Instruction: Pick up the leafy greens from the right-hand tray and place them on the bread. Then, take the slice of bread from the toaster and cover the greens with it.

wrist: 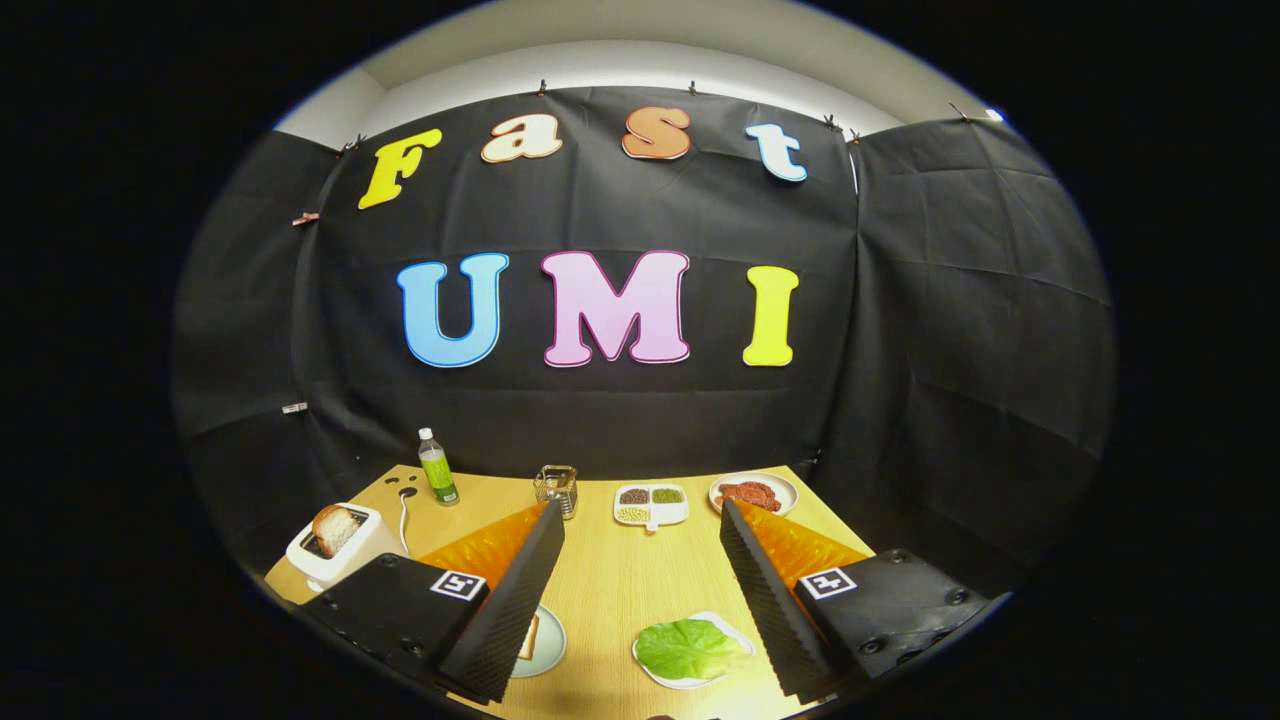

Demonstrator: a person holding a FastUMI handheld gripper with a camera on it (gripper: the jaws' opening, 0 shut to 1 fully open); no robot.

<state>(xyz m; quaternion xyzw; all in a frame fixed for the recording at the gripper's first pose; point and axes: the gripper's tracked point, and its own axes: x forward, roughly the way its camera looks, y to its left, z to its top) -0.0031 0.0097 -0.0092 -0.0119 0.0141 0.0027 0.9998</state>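
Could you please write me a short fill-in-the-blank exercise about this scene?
1. The leafy greens lie on a white ____ between the fingers.
2. A slice of bread stands in the ____ at the table's left side.
3. The gripper is ____, holding nothing.
4. The green-labelled ____ stands behind the toaster, near the wall.

Missing words: tray; toaster; open; bottle

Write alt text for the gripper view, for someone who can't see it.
Open tongs hover over a wooden table, empty, with the leafy greens on a white tray between the fingers. A bread slice on a plate peeks past one finger; a white toaster holding bread stands further off.
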